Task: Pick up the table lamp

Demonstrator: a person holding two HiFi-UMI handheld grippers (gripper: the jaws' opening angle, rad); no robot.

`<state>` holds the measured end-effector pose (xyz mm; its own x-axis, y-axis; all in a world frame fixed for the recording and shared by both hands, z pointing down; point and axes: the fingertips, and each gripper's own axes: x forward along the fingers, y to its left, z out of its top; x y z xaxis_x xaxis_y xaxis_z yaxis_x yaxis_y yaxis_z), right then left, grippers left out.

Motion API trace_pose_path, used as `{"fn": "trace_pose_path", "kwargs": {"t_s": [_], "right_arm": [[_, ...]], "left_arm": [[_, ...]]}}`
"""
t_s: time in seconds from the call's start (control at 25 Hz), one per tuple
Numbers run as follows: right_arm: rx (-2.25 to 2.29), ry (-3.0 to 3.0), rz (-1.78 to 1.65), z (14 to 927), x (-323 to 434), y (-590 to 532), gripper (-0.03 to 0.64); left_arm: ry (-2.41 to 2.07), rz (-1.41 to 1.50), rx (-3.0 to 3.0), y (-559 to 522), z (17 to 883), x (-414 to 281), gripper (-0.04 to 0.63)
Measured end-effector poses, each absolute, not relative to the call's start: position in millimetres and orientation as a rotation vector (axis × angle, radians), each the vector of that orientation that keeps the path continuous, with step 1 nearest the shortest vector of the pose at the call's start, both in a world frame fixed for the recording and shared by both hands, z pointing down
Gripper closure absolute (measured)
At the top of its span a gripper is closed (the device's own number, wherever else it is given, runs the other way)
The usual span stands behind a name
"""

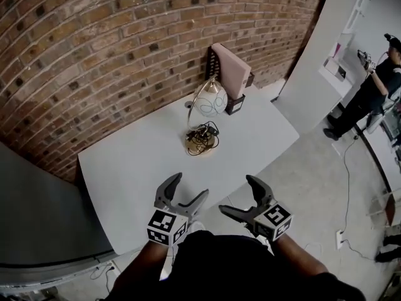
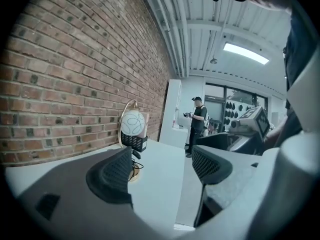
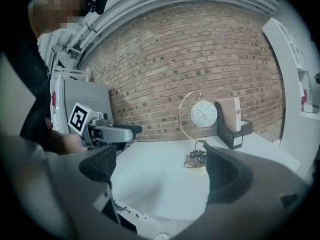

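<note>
- We hold both grippers low over the near edge of the white table [image 1: 125, 168], side by side and close to our body.
- Left gripper [image 1: 191, 185]: the jaws are spread wide with nothing between them. Its own view shows only bare tabletop and floor through the gap.
- Right gripper [image 1: 236, 194]: the jaws are likewise spread and empty. Its view shows tabletop between the pads, with the left gripper off to one side.
- The table lamp [image 1: 209, 100] stands upright toward the far side of the table. It is well apart from both grippers and neither touches it.
- We note a thin gold arc rising from a round gold base. A pale globe with a looped line pattern hangs inside the arc.
- A dark cord [image 1: 203, 132] lies bunched in a tangle on and around the base.
- Just behind the lamp, a black file holder [image 1: 235, 104] stands by the brick wall [image 1: 94, 36], with a pale pink folder [image 1: 230, 68] leaning in it.
- The globe overlaps the holder in the head view. We cannot tell whether they touch.
- In the right gripper view the lamp shows far off, near the line of the right-hand pad.
- A person in dark clothes [image 1: 374, 86] stands well off to the right, past a white partition [image 1: 313, 74].
</note>
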<state>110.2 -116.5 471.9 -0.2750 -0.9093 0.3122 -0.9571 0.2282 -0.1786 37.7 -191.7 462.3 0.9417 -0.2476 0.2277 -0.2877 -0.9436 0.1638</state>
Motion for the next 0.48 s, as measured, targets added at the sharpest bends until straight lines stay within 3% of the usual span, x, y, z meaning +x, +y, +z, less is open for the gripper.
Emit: {"fn": "trace_pose_path", "kwargs": {"t_s": [0.48], "right_arm": [[1.751, -2.359, 0.535, 482, 119, -166, 0.057]], "left_arm": [[-0.508, 0.352, 2.864, -237, 478, 29, 0.219]]}}
